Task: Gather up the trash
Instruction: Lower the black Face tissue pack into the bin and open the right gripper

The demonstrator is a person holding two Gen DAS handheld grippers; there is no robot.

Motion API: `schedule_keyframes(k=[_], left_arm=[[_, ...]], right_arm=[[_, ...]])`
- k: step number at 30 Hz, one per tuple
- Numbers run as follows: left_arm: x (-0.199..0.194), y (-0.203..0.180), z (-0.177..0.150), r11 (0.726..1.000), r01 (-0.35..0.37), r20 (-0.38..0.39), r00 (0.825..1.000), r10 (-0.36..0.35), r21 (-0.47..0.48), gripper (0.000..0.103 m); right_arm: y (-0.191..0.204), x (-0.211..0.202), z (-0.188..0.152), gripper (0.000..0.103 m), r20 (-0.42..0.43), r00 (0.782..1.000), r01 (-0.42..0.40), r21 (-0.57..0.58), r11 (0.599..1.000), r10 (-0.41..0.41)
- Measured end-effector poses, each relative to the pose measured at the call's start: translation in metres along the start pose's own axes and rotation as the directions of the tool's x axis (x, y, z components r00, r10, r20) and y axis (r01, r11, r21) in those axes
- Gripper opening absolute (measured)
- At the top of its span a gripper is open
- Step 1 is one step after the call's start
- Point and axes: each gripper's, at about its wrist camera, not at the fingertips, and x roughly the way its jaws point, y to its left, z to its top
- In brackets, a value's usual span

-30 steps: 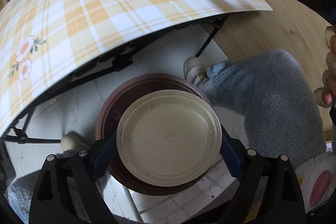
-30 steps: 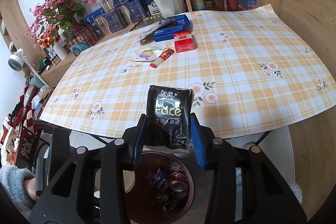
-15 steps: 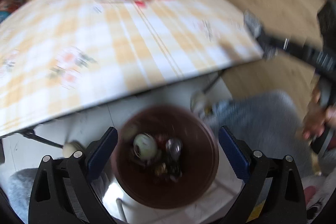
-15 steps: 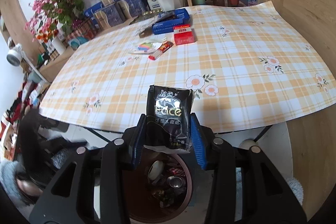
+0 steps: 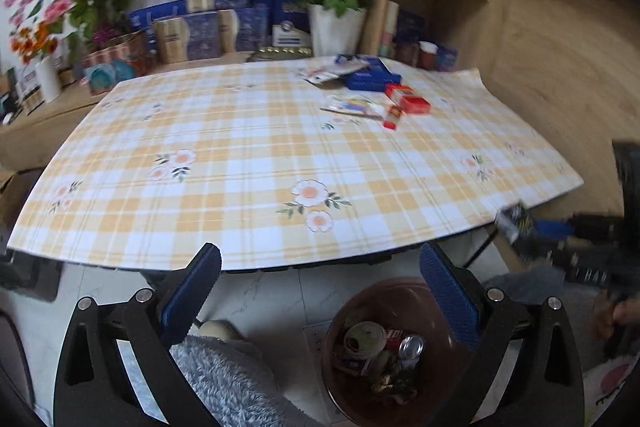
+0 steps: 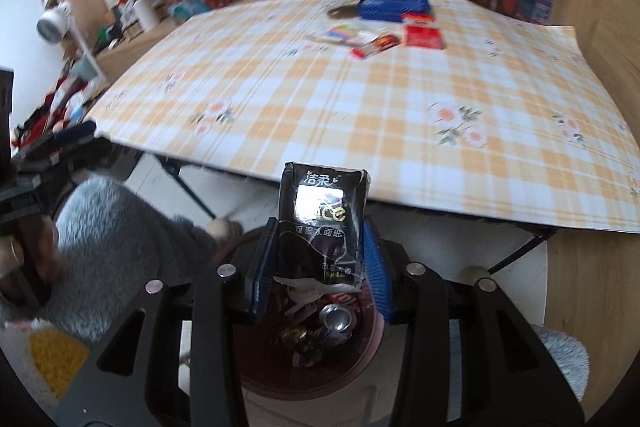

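Observation:
My right gripper [image 6: 319,225] is shut on a black tissue pack [image 6: 322,223], held upright just over the brown bin [image 6: 256,359] on the floor below the table edge. The bin [image 5: 382,286] holds a drink can [image 5: 410,345], a cream disc [image 5: 364,335] and other scraps. My left gripper [image 5: 319,255] hovers left of the bin, near the table's front edge. Its jaws are opening wide and nothing is between them. The left wrist view catches the right gripper [image 5: 554,230] and the tissue pack [image 5: 514,221] at the right edge, blurred.
The checked tablecloth [image 5: 256,163] carries a red box [image 5: 414,103], a blue box [image 5: 372,77], a red tube [image 5: 393,115] and papers at the far right. Flower pots and boxes line the back. Fluffy grey-blue clothing [image 5: 224,379] sits beside the bin.
The cream disc left my left gripper's jaws and dropped into the bin. That gripper then rose and tipped up toward the table. My right gripper brought the tissue pack lower over the bin.

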Motion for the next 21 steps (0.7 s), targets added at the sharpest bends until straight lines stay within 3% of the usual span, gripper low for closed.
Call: schedule_keyframes(k=[7,21], left_arm=[[-0.006,-0.001,-0.004,0.998,-0.065,0.028,0.997,0.065,0.011,0.097],[-0.002,0.000,-0.008,0.997,-0.083,0.028,0.996,0.083,0.001,0.097]], right_arm=[[0.020,0.023,-0.015,0.043,-0.102,0.995,-0.024,-0.055,0.998,0.018],[0.025,0.067,-0.041,0.046,-0.289,0.957,-0.044,-0.051,0.998,0.028]])
